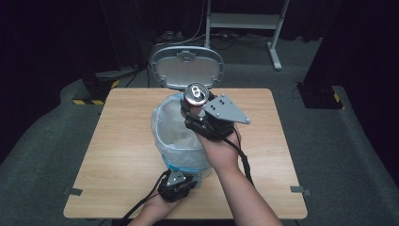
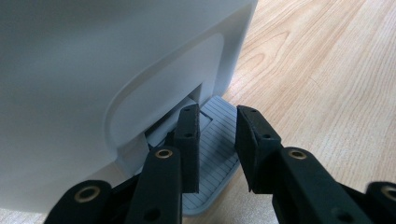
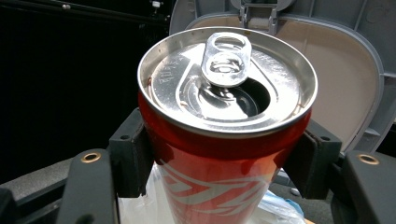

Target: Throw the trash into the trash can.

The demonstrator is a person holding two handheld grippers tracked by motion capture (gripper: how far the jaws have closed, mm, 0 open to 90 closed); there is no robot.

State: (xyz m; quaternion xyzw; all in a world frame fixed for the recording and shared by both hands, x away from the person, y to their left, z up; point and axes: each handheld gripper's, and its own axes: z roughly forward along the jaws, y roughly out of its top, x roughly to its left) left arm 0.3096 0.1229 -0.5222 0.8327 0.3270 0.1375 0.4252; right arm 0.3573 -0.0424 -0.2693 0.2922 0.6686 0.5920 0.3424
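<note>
1 red can (image 3: 224, 154), opened, clamped in right gripper (image 1: 197, 107) above bin rim | 1 lidded bin (image 1: 181, 136), 1 liner, mid-table | left gripper (image 2: 217, 140) jaws parted over 1 grey pedal (image 2: 217, 161), near side

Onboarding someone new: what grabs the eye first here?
The red can, already opened, clamped in the right tongs above the bag-lined bin at the table's middle. Behind it the grey lid stands open. At the bin's near foot, the left tongs sit on its pedal.
</note>
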